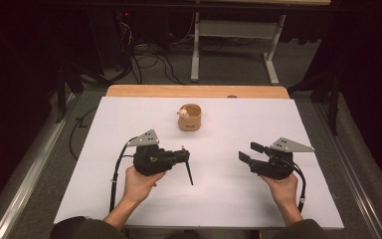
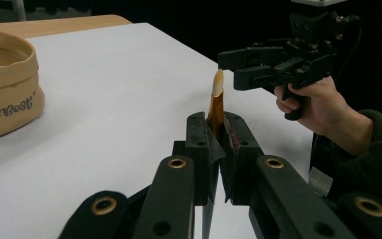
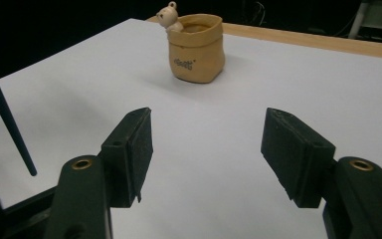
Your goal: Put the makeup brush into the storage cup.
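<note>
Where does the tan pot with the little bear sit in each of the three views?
High view: the tan pot stands at upper centre of the white table, beyond both grippers.
Left gripper view: it is at the far left edge, cut off by the frame.
Right gripper view: it stands at top centre, with the bear on its left rim.
Shared landmark: the table's wooden far edge.

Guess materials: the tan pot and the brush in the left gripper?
Pot: looks like moulded matte resin or ceramic shaped as a soft sack, going by the rolled, wrinkled rim, printed word and small bear figure; fabric can't be ruled out. Brush: slim dark handle, smooth, probably painted wood or plastic; its amber upper end, pale at the tip, rises from the left gripper.
</note>
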`<state>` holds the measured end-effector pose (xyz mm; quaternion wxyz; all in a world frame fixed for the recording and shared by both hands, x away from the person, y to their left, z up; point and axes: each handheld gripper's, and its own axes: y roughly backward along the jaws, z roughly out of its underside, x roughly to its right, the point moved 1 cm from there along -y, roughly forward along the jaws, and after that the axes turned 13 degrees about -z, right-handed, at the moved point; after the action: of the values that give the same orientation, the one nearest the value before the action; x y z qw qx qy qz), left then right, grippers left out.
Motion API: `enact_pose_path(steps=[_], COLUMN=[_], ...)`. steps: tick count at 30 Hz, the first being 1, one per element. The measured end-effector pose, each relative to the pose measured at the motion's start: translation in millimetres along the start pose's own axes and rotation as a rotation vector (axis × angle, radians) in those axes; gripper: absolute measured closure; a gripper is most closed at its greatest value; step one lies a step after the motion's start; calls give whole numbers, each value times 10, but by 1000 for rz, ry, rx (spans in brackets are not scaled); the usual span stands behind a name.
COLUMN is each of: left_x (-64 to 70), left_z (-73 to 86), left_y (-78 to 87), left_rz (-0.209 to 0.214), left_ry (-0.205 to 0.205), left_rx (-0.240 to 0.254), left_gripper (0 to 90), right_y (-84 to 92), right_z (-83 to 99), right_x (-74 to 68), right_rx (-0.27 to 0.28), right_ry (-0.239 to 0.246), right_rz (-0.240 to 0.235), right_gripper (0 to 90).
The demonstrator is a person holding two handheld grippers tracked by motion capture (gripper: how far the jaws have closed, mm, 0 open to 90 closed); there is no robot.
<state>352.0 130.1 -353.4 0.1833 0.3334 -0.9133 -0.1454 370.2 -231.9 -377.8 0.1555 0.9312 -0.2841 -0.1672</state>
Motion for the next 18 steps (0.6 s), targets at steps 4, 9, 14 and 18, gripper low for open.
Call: enact_pose_path(steps=[4, 9, 14, 18], left_x=[-21, -58, -90, -120], left_z=[-5, -18, -23, -29], left_y=[9, 49, 74, 110], left_rz=[-11, -21, -30, -41], left_ry=[-1, 5, 7, 11], left_rx=[0, 5, 3, 9], left_gripper=[836, 836, 836, 836], right_y=[96, 159, 267, 344], right_z=[48, 107, 170, 211], right_x=[64, 107, 152, 183], right_rx=[32, 36, 54, 65], right_ry=[-1, -8, -24, -36], right_rz=[20, 39, 65, 76], right_gripper=[388, 389, 388, 341])
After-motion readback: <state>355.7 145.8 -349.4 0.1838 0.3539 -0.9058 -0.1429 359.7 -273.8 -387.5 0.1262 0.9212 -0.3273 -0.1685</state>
